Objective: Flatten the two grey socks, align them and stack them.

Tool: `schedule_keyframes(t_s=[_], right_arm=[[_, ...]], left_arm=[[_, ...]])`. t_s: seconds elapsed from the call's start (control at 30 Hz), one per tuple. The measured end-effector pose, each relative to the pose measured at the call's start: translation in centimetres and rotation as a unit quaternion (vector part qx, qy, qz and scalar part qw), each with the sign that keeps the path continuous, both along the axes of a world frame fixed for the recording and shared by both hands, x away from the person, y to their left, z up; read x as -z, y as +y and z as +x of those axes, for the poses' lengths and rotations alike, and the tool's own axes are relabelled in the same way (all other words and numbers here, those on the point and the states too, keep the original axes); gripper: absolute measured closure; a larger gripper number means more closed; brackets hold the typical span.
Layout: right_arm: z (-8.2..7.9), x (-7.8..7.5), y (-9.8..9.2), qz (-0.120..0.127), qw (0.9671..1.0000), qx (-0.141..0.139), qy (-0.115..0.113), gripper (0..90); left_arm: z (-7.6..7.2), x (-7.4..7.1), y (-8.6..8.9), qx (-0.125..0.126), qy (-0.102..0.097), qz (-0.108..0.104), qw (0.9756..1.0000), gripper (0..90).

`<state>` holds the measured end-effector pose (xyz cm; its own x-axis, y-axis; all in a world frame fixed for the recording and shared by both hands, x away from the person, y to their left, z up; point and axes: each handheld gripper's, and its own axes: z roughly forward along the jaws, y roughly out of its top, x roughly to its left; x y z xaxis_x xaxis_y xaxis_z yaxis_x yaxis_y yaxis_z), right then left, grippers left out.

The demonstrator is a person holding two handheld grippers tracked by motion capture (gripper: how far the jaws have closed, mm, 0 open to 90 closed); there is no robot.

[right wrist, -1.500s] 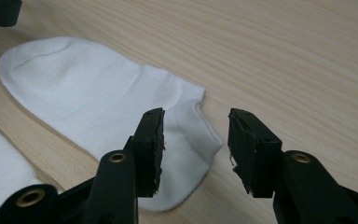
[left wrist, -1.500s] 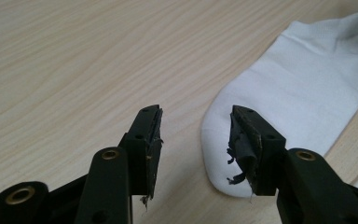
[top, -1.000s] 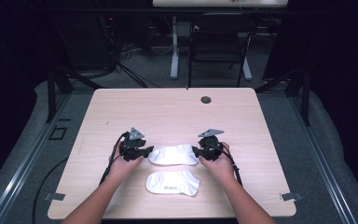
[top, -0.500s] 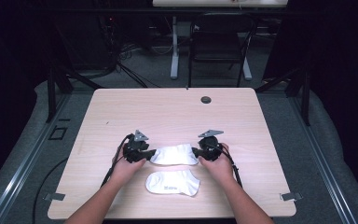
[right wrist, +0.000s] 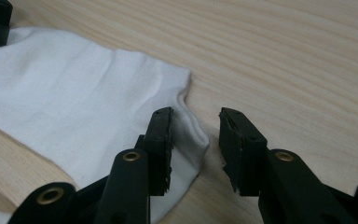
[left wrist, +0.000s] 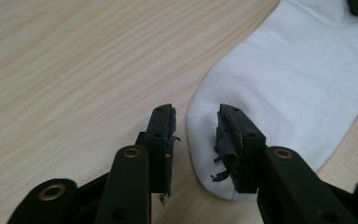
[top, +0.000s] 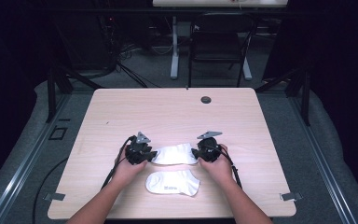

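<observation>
Left tongs (left wrist: 195, 123) closing, not yet clenched, astride toe edge of far white sock (top: 175, 154), right tongs (right wrist: 195, 125) likewise at its cuff, near sock (top: 173, 183) untouched on counter (top: 168, 112)

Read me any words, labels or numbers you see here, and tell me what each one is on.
Nothing can be read.
Near sock: a small dark mark on its side, too small and blurred to read.
Far sock, table, left gripper, right gripper: no text seen.
</observation>
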<state>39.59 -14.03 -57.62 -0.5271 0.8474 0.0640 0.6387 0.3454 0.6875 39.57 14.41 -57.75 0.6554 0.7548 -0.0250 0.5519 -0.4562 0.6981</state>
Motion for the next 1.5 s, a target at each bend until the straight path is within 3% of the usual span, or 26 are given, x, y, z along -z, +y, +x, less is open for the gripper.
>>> schedule_keyframes(t_s=[0.13,0.5,0.77,1.03,1.13,1.5], right_arm=[[-0.1,0.0,0.2,-0.003,1.0000,-0.005,-0.003,69.9],[-0.5,-0.1,0.7,-0.009,0.9998,-0.016,-0.008,85.1],[-0.8,-0.6,0.6,-0.004,0.9998,-0.020,-0.010,85.8],[-1.1,-1.3,0.7,0.010,0.9996,-0.021,-0.018,85.8],[-1.2,-1.6,0.7,0.014,0.9995,-0.024,-0.018,85.8],[-2.2,-3.7,0.9,0.020,0.9985,-0.040,-0.032,85.8]], left_arm=[[-0.2,0.4,0.2,-0.003,-0.013,-0.019,0.9997,70.0],[-0.5,0.3,-0.1,0.007,-0.004,-0.020,0.9998,85.7],[-0.5,-0.1,-0.1,0.004,0.002,-0.021,0.9998,87.6],[-0.8,-0.9,0.3,-0.001,-0.009,-0.034,0.9994,87.7],[-1.0,-1.4,0.3,0.003,-0.013,-0.025,0.9996,87.7],[-2.0,-3.1,0.7,0.013,-0.023,-0.027,0.9993,87.6]])
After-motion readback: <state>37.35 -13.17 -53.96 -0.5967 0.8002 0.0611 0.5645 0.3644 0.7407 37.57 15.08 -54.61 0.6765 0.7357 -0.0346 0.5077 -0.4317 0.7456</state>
